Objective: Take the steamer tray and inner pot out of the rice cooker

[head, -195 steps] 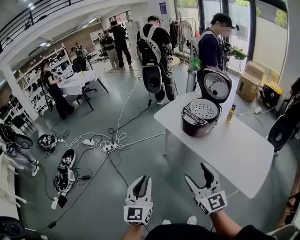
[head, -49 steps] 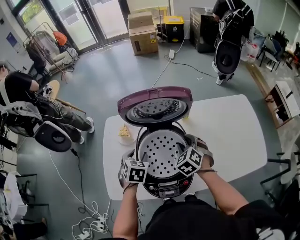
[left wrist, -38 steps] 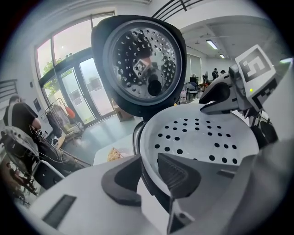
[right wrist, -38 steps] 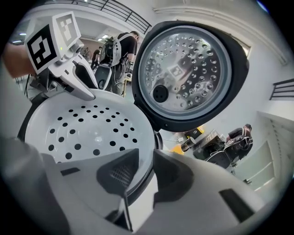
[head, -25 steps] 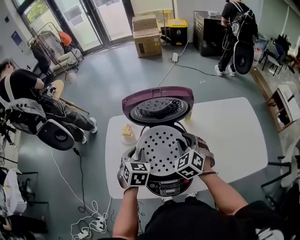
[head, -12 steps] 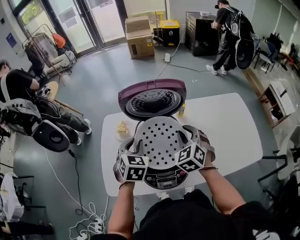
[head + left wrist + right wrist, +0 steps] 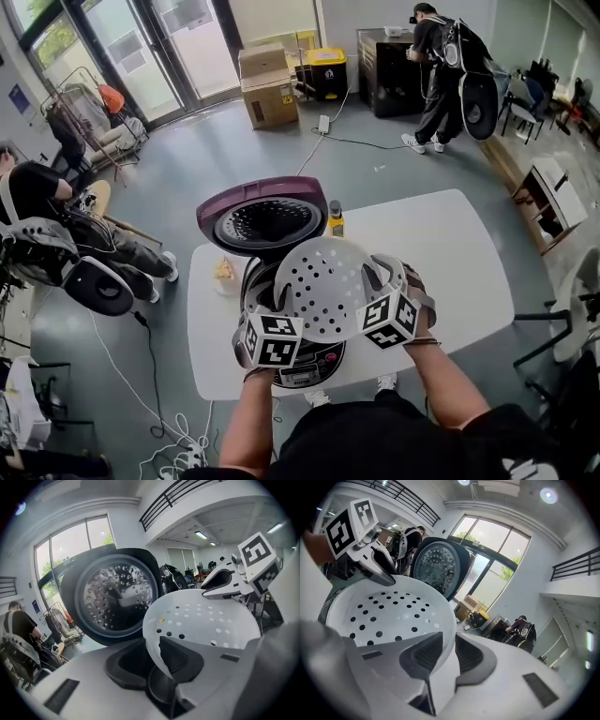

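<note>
Left hand-held gripper (image 7: 157,656): jaws nearly together, pinching the near-left rim of the steamer tray (image 7: 323,281). Right hand-held gripper (image 7: 443,656): likewise clamped on the near-right rim. Judged purpose: opposed grips steady the wide perforated tray. The tray hangs between both, above the open rice cooker (image 7: 305,361) on the worktop (image 7: 450,253). The inner pot is not discernible beneath it.

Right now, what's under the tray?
The open rice cooker; its front panel shows. The tray covers the opening, so the inner pot cannot be seen.
</note>
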Action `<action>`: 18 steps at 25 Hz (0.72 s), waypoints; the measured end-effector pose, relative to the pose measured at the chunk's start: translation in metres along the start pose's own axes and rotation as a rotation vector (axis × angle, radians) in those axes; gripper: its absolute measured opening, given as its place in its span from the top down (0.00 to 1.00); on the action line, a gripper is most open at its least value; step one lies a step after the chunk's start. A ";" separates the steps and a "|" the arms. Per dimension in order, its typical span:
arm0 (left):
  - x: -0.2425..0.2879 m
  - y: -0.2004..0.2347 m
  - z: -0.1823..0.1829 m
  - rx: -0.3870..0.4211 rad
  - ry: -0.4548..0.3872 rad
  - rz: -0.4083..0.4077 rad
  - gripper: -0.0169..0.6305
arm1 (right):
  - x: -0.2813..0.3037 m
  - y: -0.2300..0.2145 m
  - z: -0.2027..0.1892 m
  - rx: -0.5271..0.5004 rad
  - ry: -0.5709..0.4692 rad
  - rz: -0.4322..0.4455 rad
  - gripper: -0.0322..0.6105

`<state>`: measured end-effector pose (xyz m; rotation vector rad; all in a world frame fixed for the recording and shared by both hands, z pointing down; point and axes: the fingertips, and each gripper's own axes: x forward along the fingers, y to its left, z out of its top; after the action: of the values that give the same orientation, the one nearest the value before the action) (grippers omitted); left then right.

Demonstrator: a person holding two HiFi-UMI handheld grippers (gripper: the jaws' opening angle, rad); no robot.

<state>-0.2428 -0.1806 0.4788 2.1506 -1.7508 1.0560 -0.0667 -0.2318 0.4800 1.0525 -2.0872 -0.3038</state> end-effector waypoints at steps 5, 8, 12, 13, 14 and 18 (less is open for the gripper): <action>0.020 -0.047 0.038 -0.006 -0.007 0.006 0.82 | -0.005 -0.051 -0.038 0.001 -0.011 0.003 0.82; 0.031 -0.071 0.053 -0.007 -0.008 -0.007 0.82 | -0.007 -0.073 -0.058 0.006 -0.014 0.001 0.82; 0.047 -0.101 0.068 -0.016 -0.004 -0.008 0.82 | -0.006 -0.099 -0.085 0.000 -0.016 0.003 0.82; 0.051 -0.109 0.073 -0.018 -0.003 -0.009 0.82 | -0.006 -0.105 -0.093 0.000 -0.014 0.004 0.82; 0.056 -0.117 0.077 -0.021 -0.002 -0.011 0.82 | -0.005 -0.111 -0.100 0.001 -0.011 0.006 0.82; 0.075 -0.143 0.090 -0.039 0.006 -0.021 0.82 | 0.001 -0.134 -0.126 -0.003 0.005 0.011 0.83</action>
<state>-0.0711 -0.2466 0.5006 2.1358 -1.7284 1.0135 0.1025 -0.3017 0.4980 1.0390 -2.0864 -0.2987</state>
